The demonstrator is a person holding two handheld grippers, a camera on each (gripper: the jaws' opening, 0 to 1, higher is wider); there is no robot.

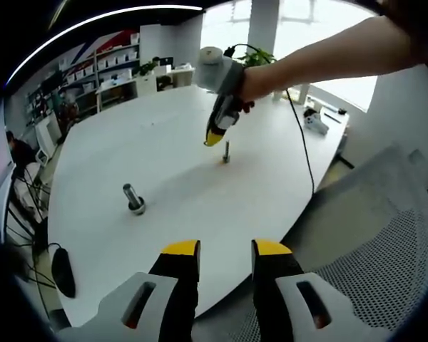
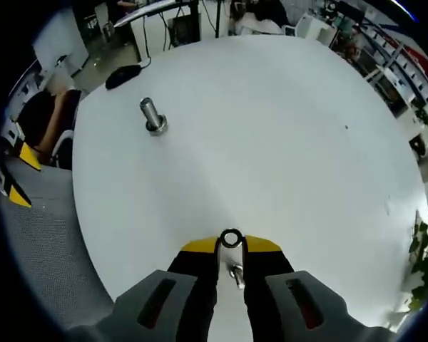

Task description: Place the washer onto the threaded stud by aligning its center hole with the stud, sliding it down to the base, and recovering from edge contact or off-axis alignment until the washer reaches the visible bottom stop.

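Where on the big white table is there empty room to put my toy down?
The widest bare patch of the table lies beyond the right gripper, toward the far rim. More room lies between the bolt and that gripper. It is crowded at the gripper, where the washer and stud sit.

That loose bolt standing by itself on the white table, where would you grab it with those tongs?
Grip the bolt by its upright shaft, above the wide base, coming down from over it with the open left tongs. It stands on that base, so the shaft's sides are free all round. The right tongs are busy holding the washer.
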